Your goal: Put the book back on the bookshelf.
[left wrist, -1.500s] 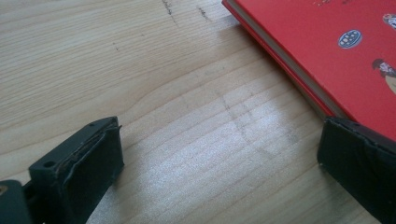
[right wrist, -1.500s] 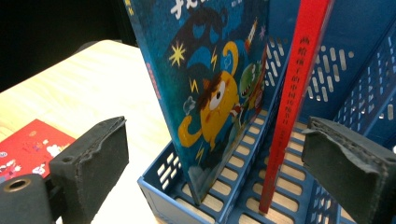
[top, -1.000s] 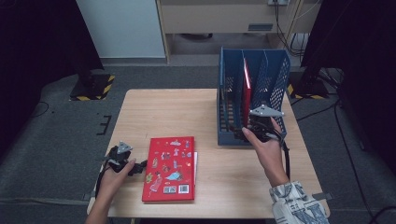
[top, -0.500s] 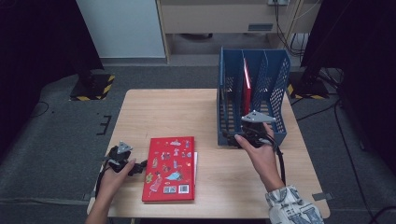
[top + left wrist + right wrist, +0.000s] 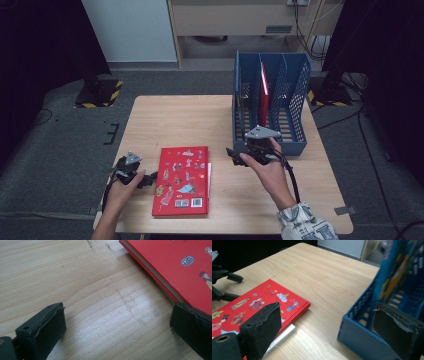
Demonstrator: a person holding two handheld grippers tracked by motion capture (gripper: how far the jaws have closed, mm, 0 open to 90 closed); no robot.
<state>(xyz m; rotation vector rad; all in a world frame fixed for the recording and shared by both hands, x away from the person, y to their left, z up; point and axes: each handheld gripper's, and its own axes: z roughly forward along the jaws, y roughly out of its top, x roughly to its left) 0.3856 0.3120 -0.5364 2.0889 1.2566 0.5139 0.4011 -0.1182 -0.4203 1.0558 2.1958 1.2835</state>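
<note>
Lying flat: glossy red book [image 5: 182,180] (rectangular)

Book [image 5: 182,180] left of rack [image 5: 300,90], on table [image 5: 170,120]

Right claw [image 5: 235,155] drawn back from blue rack [image 5: 295,80], toward red book [image 5: 182,180]

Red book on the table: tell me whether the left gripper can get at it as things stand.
Probably yes. The left gripper sits open beside the red book, jaws pointing at its near edge, with only bare table between them.
</note>
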